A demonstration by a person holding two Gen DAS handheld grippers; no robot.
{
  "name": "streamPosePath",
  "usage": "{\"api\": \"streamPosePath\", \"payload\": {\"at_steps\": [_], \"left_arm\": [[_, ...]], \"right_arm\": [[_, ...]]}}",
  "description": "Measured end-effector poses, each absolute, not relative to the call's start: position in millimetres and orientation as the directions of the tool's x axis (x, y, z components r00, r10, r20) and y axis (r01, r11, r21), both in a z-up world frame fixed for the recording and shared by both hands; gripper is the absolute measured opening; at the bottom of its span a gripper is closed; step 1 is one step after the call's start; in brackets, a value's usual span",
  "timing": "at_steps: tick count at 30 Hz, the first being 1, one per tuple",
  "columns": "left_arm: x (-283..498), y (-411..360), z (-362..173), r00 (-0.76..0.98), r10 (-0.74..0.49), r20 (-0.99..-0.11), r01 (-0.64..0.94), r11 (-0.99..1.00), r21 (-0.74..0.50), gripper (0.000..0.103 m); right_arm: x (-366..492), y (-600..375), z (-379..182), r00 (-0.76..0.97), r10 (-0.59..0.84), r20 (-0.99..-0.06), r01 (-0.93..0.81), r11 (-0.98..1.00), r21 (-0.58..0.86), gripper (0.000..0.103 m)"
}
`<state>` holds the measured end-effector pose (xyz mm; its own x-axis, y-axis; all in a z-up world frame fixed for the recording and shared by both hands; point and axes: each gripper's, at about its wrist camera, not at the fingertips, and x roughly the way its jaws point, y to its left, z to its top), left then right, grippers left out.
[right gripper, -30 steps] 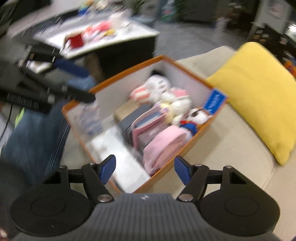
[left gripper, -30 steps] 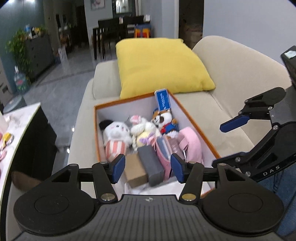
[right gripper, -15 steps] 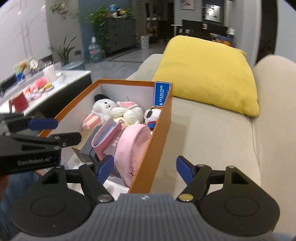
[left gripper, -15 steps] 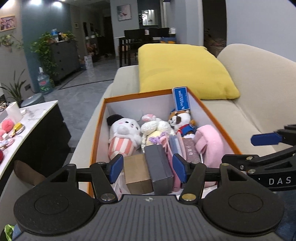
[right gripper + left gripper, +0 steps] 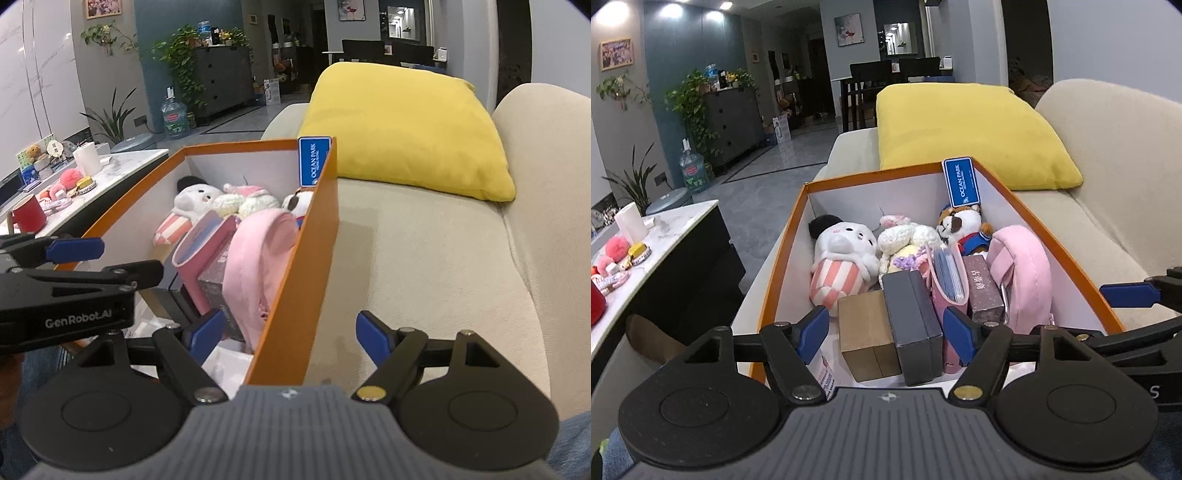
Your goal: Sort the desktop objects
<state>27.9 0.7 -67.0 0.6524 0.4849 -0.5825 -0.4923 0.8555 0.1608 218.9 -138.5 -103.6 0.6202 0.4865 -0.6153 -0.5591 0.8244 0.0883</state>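
Orange-rimmed cardboard box (image 5: 783, 254) sits on the beige fabric sofa (image 5: 424, 258), packed with plush toys, a pink pouch (image 5: 1023, 273) and a blue "OCEAN PARK" tag (image 5: 961, 181). Only the left view shows the brown and grey boxes. Left tool (image 5: 884, 334) and right tool (image 5: 284, 334) are both spread, empty.

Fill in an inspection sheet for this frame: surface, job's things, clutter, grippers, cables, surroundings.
Surface: beige sofa seat carrying the orange box.
Job's things: in the box, a white plush, a brown box, a dark grey case, a pink pouch and a blue tag propped at the far corner.
Clutter: red mug and small toys on the marble table.
Grippers: left gripper and right gripper both empty, jaws open.
Cables: nothing seen.
Surroundings: yellow cushion, potted plants, dark cabinet.
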Motion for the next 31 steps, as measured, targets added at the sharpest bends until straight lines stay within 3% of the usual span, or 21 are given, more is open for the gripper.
{"api": "streamPosePath", "payload": {"at_steps": [8,12,31], "left_arm": [[29,1,-71,0.641,0.486,-0.594,-0.49,0.855,0.171,0.083],[31,17,-78,0.605,0.382,-0.699,-0.501,0.865,0.039,0.085],[27,14,-79,0.599,0.399,-0.694,-0.505,0.861,0.059,0.085]], "right_arm": [[222,-141,-109,0.621,0.479,-0.621,-0.549,0.831,0.093,0.08],[222,-141,-109,0.622,0.477,-0.621,-0.545,0.833,0.094,0.08],[222,-142,-109,0.619,0.484,-0.619,-0.555,0.827,0.092,0.08]]}}
